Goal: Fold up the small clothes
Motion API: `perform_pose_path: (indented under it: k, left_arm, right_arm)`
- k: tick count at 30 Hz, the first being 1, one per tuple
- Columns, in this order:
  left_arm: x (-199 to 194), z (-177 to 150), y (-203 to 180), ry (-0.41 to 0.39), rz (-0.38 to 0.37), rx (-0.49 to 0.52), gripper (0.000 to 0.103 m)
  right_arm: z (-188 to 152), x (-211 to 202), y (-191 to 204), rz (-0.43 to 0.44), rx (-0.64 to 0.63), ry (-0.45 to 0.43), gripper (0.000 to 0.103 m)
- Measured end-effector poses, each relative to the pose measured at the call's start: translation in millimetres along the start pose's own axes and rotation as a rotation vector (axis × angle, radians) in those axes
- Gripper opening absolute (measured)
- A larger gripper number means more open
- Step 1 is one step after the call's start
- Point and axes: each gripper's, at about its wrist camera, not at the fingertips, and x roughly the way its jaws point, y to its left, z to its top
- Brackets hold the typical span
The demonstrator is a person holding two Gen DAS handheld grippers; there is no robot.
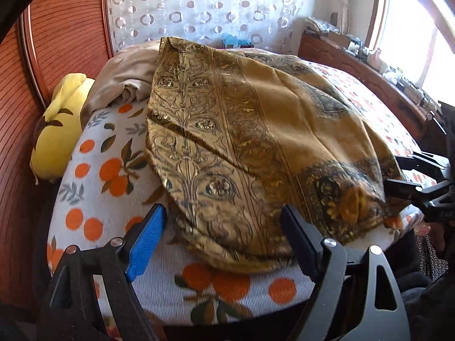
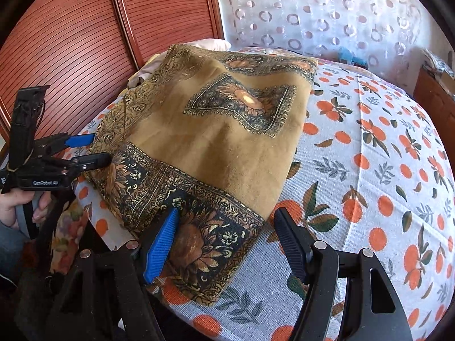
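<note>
Now the bed (image 2: 369, 170), covered in a white sheet printed with oranges, is seen filling both views. A mustard-gold patterned cloth (image 2: 216, 130) is spread over its left half, its dark bordered edge at the near side. A yellow pillow (image 1: 59, 130) is wedged at the far left. The left gripper (image 1: 224, 227) is held wide apart over the cloth's near left hem. The right gripper (image 2: 227, 233) is likewise parted at the near right corner.

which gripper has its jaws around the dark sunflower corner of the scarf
The right gripper: its open jaws straddle the dark sunflower corner of the scarf. The left gripper sits open at the scarf's paler scrollwork edge instead.
</note>
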Motion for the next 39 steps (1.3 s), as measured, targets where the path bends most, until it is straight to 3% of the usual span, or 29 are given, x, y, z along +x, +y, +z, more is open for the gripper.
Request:
perform_pose_path:
  k: [8, 10, 14, 15, 17, 19, 23, 27, 34, 39]
  left_arm:
    - [-6.4, -11.4, -2.7, -0.034, -0.01, -0.016, 0.082]
    - [-8.9, -14.6, -5.2, -0.048, -0.005, -0.009, 0.07]
    - [-12.7, -19.5, -7.1, -0.078, -0.006, -0.033, 0.055]
    - [-13.6, -20.0, -7.3, -0.08, -0.014, -0.032, 0.047]
    - [-13.4, -19.2, -4.8, -0.078, -0.045, -0.041, 0.02]
    - [-12.8, -16.6, -2.6, -0.069, -0.081, -0.054, 0.009]
    - [-26.4, -8.2, -1.6, -0.106, -0.139, -0.072, 0.006]
    - [-48.8, 13.7, -4.0, -0.177, -0.169, -0.059, 0.005]
    - [-62.9, 78.3, 2.5, -0.279, -0.161, -0.01, 0.004]
    - [-47.4, 140.7, 7.5, -0.317, -0.144, 0.017, 0.004]
  right_arm:
    - [1.5, 3.3, 3.6, 0.001, -0.007, -0.002, 0.071]
    - [0.7, 4.2, 5.2, 0.004, -0.012, -0.006, 0.069]
    - [0.1, 5.0, 10.0, 0.01, -0.031, -0.012, 0.053]
    - [0.4, 4.6, 10.2, 0.012, -0.035, -0.015, 0.048]
    - [1.7, 3.0, 9.2, 0.012, -0.034, -0.019, 0.028]
    - [4.6, 0.0, 5.6, 0.027, -0.025, -0.025, 0.019]
    - [14.4, -13.9, -2.6, 0.076, 0.0, -0.064, 0.01]
    - [31.2, -31.7, -11.4, 0.123, 0.01, -0.113, 0.008]
    - [80.5, -47.7, -30.8, 0.175, 0.007, -0.192, 0.007]
    - [130.7, -33.0, -52.6, 0.178, 0.032, -0.216, 0.007]
